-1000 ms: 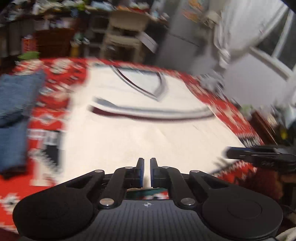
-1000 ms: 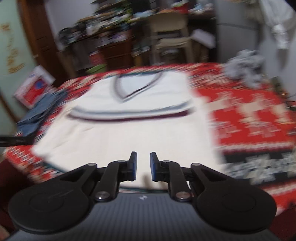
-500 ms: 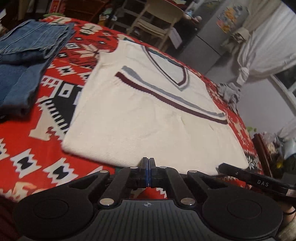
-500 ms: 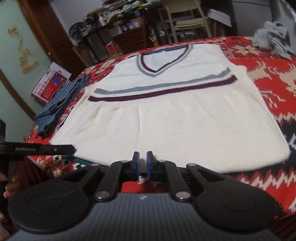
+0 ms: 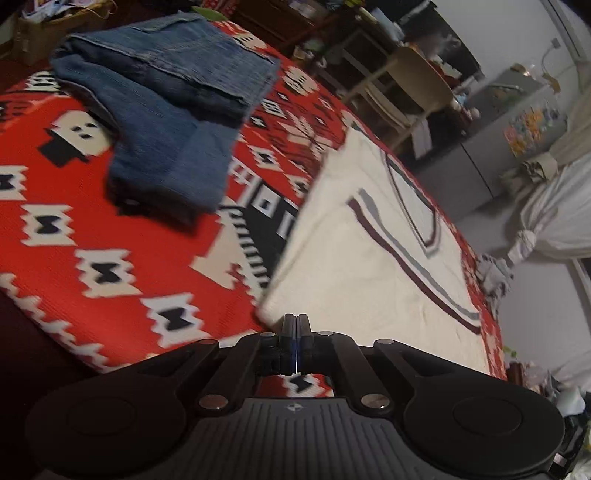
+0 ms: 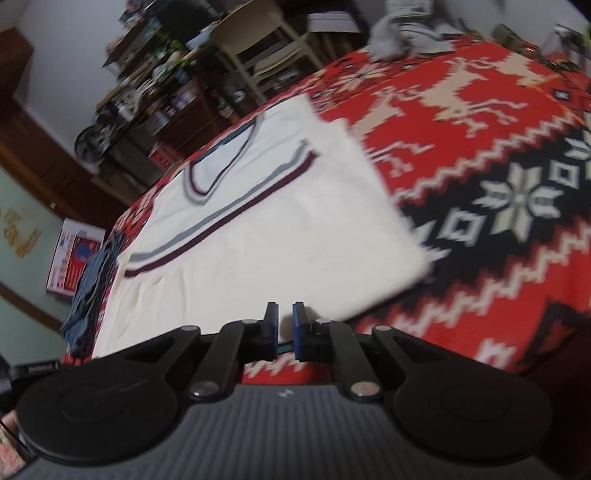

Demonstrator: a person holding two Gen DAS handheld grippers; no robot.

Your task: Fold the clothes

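Lying flat on the red patterned blanket (image 5: pixel 110 236), the cream vest (image 5: pixel 351 266) spread ahead of both grippers. The left gripper (image 5: pixel 296 334) was clenched at its near hem corner. The right gripper (image 6: pixel 284 325) stood slightly parted at the hem; whether it gripped cloth I could not tell.

The vest (image 5: pixel 354 266) lies flat on the blanket (image 5: pixel 110 258); folded jeans (image 5: pixel 166 110) lie to its left, a grey heap (image 6: pixel 402 33) far right.
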